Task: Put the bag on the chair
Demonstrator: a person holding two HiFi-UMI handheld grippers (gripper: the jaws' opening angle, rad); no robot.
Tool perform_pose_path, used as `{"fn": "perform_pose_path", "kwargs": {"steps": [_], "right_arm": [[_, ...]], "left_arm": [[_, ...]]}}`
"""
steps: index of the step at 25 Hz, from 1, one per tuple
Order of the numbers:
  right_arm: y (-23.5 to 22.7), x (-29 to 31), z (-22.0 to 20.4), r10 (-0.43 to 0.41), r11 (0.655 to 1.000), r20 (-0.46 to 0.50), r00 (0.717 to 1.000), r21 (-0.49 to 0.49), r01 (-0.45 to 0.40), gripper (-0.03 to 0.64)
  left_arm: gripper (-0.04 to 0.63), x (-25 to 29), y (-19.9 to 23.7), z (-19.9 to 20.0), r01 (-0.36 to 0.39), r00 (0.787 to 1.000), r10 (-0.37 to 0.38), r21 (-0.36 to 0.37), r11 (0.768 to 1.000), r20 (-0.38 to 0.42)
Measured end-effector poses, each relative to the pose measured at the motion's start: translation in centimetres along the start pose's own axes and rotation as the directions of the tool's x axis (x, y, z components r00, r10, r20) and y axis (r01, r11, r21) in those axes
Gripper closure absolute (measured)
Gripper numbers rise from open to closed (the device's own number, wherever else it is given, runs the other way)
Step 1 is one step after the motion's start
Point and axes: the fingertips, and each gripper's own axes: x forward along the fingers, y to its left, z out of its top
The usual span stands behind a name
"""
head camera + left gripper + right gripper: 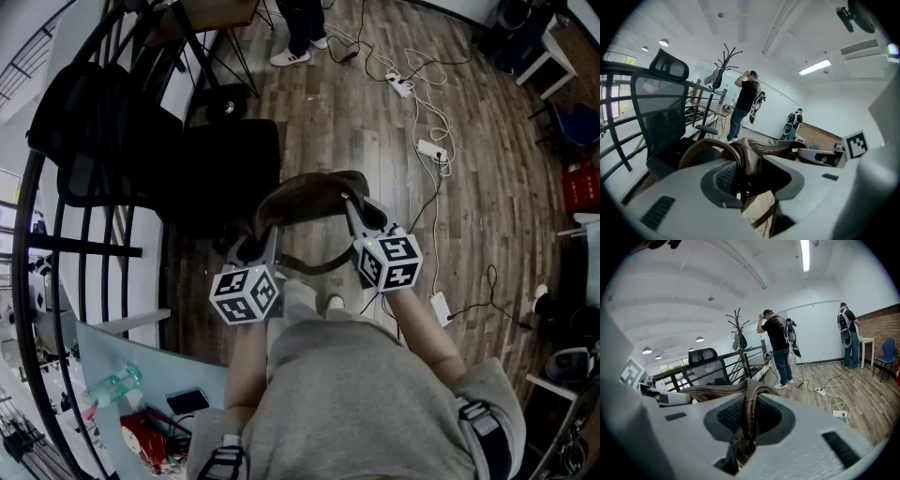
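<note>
Head view: one brown bag (314,197) at centre. Two tongs, the left tongs (750,176) at 7 o'clock of the bag and the right tongs (749,416) at 4 o'clock. Two marker cubes (246,292), one per tongs. One black office chair (225,173) at 10 o'clock. Three white power strips (401,84) on the floor, from 1 to 4 o'clock. One water bottle (112,384) and one phone (187,401) on the worktop (122,352) at 7 o'clock.

Right gripper view: two standing persons (777,345), one coat stand (739,326), one blue chair (886,352) at 3 o'clock.
</note>
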Motion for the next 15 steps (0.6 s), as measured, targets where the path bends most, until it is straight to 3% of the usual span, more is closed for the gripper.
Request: {"fn": "perform_pose_path", "kwargs": {"steps": [7,15], "right_arm": [[-0.5,-6.1,0.0,0.020,0.999,0.039,0.999,-0.036,-0.018,0.575],[-0.4,-9.5,-1.2,0.025,1.000,0.054,0.998,-0.018,-0.024,0.575]], "left_arm": [[0.472,-3.0,-4.8,-0.7,-0.018,0.998,0.015,0.058,0.998,0.054],[0.472,-5.3,-6.7,-1.9,-0.008,0.998,0.004,0.058,0.998,0.062]]}}
